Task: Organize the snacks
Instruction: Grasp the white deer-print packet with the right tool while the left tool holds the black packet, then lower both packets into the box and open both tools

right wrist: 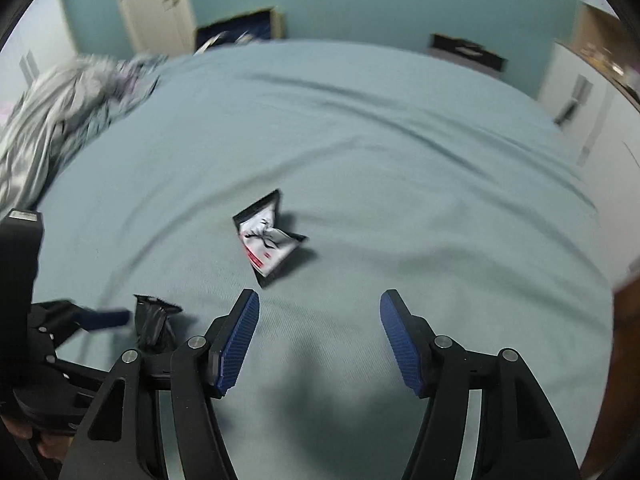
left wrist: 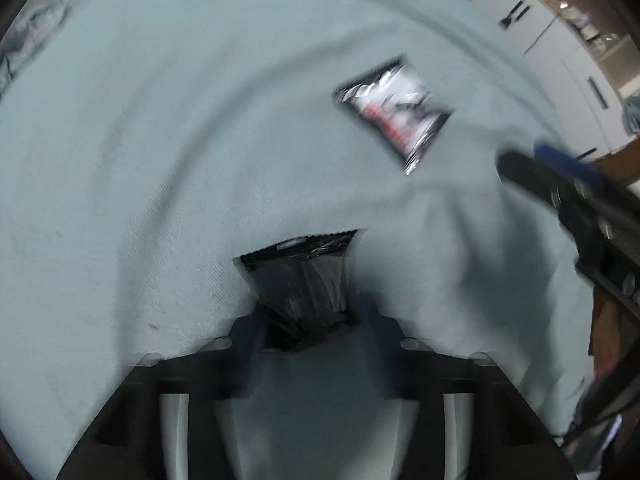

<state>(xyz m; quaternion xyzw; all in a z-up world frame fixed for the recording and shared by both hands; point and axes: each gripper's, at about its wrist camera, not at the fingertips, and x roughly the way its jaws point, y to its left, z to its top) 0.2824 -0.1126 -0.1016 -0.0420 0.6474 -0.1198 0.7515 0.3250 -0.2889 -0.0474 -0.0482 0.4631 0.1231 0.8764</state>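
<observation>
Both my grippers hang over the bed. My left gripper (left wrist: 310,320) has a black packet (left wrist: 304,276) between its blurred blue fingers (left wrist: 252,344); the jaws stand part way in around it, though the blur keeps me from telling whether the pads press on it. That packet is dark and glossy, with a serrated top edge and crinkled foil sides, its lower end tucked down between the jaws. My right gripper (right wrist: 320,300) is open, its ribbed blue pads (right wrist: 240,340) well apart with only bare sheet (right wrist: 360,140) between them. Just beyond its tips lies a second packet (right wrist: 269,240), white and silver with a red band and black edges, crumpled and folded up at one corner, resting on the sheet apart from both grippers. From the right wrist view the left gripper and its packet sit low on the left, close beside my right fingers. A rumpled grey blanket (right wrist: 60,100) is heaped at the far left of the bed. White cupboards (right wrist: 576,92) stand at the right, and a dark box (right wrist: 244,28) sits past the far edge of the bed by the blue wall.
</observation>
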